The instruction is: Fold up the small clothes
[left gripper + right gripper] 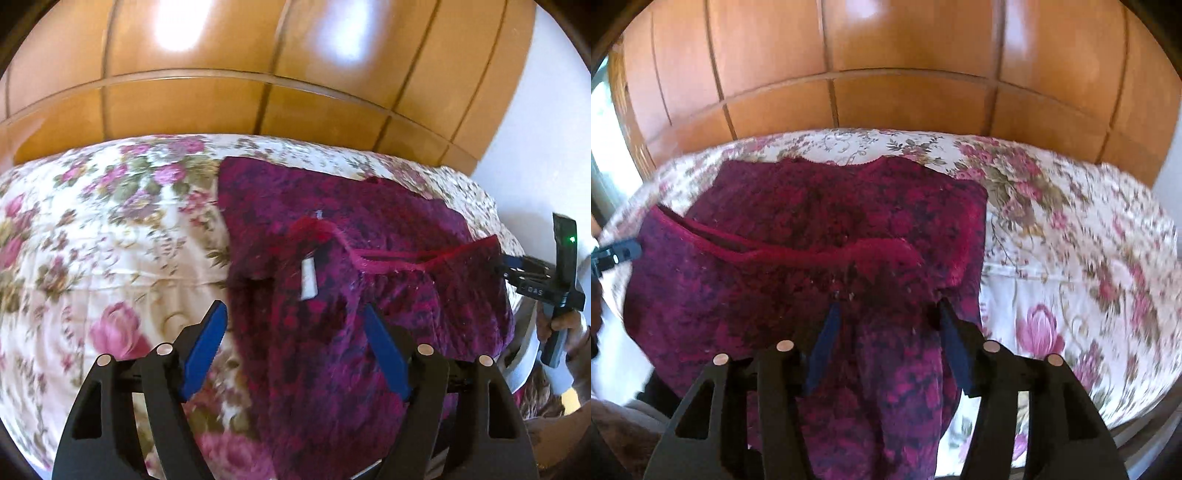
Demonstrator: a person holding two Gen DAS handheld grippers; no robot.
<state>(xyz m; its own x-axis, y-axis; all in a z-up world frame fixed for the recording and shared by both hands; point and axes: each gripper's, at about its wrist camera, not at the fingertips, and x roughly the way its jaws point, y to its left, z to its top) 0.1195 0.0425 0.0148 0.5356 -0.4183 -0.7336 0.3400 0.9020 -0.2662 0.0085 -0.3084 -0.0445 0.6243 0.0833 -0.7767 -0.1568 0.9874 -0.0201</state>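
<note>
Both grippers stand apart, nothing clamped: left gripper (pixel 295 325) and right gripper (pixel 886 328) hover over the magenta garment (pixel 369 240), which lies on the floral bedspread (pixel 92 240). Fabric looks soft, light, floppy; I would pinch its red hem (pixel 798 251) toward 9 o'clock, w/ both grippers.

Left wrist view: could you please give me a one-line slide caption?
Open left gripper above a magenta garment on a floral bedspread.
</note>
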